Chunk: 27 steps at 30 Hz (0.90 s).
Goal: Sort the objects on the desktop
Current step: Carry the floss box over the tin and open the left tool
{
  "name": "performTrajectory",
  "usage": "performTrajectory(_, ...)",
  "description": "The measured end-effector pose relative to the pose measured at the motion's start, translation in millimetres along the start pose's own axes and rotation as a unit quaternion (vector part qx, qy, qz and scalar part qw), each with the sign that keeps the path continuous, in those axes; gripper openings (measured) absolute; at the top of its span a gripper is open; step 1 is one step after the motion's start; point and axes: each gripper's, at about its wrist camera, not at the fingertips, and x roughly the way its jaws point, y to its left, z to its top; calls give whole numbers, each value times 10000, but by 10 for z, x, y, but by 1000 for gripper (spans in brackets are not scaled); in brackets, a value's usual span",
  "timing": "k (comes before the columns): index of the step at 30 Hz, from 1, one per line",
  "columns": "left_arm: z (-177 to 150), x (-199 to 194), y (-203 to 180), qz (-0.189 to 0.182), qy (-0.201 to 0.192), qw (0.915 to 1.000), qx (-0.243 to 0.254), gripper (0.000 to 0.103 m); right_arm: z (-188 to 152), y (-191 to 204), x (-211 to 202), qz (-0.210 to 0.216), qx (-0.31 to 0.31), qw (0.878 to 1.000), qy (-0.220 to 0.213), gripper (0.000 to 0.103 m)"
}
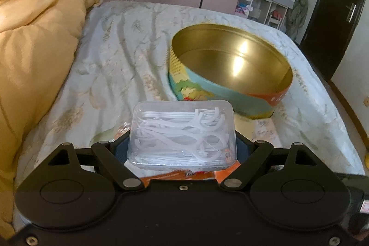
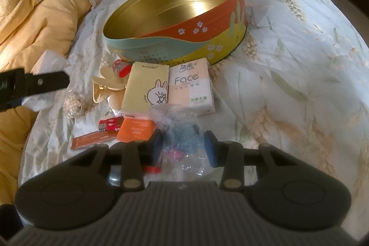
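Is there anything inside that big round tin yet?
No, the round tin shows only its bare gold floor, and the clear floss box sits in the left gripper.

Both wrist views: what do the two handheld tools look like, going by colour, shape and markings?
The left tool is smooth black plastic, with two round housings, angled link arms on silver pivot pins and blue pads. The right tool has the same layout but a ribbed dark grey body and dark blue pads. No sleeve or cable shows.

Glossy gold metal tin [image 1: 230,66], clear plastic box [image 1: 182,135], crinkled cloth bedsheet [image 1: 115,57]
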Motion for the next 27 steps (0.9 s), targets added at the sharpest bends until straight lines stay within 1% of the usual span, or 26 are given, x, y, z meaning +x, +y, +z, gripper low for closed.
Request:
performTrajectory(5, 157, 30, -72, -73, -62, 9999, 55, 84, 11, 0, -9, 57, 1, 10000, -13, 43)
performTrajectory(10, 321, 104, -132, -99, -77, 9998, 138, 84, 6, 25, -42, 25, -88, 9999, -69, 43)
performTrajectory(14, 471, 217, -188, -160, -118, 9992, 351, 84, 7, 0, -52, -20, -69, 10000, -52, 43)
performTrajectory(18, 632, 375, -249, -173, -95, 9983, 555, 84, 23, -84, -79, -14, 91, 9999, -61, 43)
performTrajectory(23, 794, 607, -351, -212, 21, 9975, 678, 84, 46, -154, -104, -21, 187, 9997, -133, 43)
performTrajectory(27, 931, 793, -482, -263, 82, 9967, 760, 84, 55, -196, -83, 25, 274, 9996, -112, 43)
